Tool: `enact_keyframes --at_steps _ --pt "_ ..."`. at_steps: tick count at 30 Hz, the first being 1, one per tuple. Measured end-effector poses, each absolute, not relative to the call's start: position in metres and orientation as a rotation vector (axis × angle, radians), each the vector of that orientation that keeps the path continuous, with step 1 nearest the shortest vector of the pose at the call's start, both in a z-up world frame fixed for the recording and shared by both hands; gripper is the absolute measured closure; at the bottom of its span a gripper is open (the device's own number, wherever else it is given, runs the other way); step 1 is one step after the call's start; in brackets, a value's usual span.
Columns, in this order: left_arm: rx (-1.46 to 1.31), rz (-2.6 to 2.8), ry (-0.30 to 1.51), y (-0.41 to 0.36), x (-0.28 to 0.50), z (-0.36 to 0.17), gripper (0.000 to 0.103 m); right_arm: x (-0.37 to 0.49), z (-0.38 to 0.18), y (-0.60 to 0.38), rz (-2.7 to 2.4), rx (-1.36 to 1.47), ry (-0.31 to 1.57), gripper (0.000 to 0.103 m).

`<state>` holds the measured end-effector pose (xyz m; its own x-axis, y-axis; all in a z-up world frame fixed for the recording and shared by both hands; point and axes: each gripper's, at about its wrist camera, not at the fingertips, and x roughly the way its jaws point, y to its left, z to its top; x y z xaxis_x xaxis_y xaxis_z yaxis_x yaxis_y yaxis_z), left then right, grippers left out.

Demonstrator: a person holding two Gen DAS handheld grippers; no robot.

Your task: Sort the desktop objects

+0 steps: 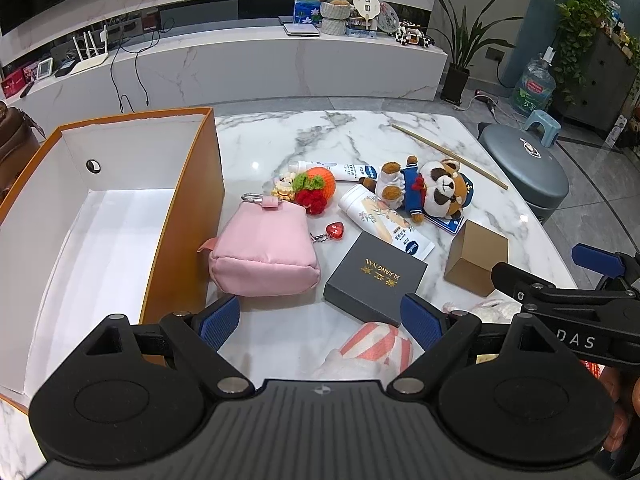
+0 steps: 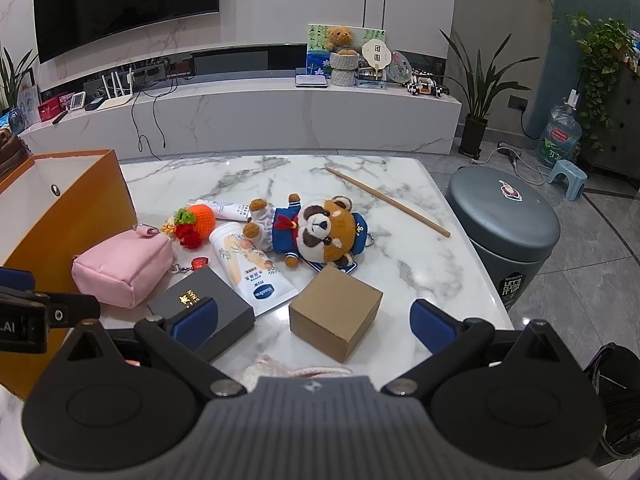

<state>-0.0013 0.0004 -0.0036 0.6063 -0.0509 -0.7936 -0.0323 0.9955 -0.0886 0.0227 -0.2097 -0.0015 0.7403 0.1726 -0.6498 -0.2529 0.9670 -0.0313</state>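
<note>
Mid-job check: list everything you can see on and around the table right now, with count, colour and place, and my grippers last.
storage box: 1, orange outside, white inside, left edge of table, looks empty
pouch: 1, pink, beside the box
crochet charm: 1, orange, red and green, behind the pouch
heart keychain: 1, red, right of the pouch
flat box: 1, dark grey with gold lettering, table front
cream tubes: 2, white, under and behind the plush
plush toy: 1, brown and white, blue outfit, table centre
cardboard box: 1, brown, front right
stick: 1, wooden, far right
striped cloth: 1, pink and white, near edge
bin: 1, grey, on the floor to the right
left gripper: open, empty
right gripper: open, empty
</note>
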Motion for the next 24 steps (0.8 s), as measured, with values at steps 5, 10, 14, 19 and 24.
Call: enact_keyframes --at_steps 5,10,14,19,24 --pt "-0.098 -0.01 0.919 0.0002 -0.0013 -0.0031 0.0 0.0227 -0.0019 -0.2097 0.236 -0.121 0.702 0.001" --pt "-0.098 -0.009 0.92 0.0002 -0.0013 -0.0031 0.0 0.0223 -0.0019 -0.2095 0.24 -0.122 0.701 0.001" --pt "-0.098 -0.009 0.921 0.0001 -0.0017 -0.0031 0.0 0.0221 -0.0024 -0.2093 0.239 -0.121 0.703 0.001" --pt "-0.097 -0.009 0.923 0.0003 -0.0014 -0.0032 0.0 0.022 -0.0022 -0.2101 0.239 -0.121 0.703 0.001" --pt "-0.093 -0.01 0.926 -0.0005 -0.0019 -0.0025 0.0 0.0218 -0.0017 -0.2098 0.24 -0.121 0.704 0.001"
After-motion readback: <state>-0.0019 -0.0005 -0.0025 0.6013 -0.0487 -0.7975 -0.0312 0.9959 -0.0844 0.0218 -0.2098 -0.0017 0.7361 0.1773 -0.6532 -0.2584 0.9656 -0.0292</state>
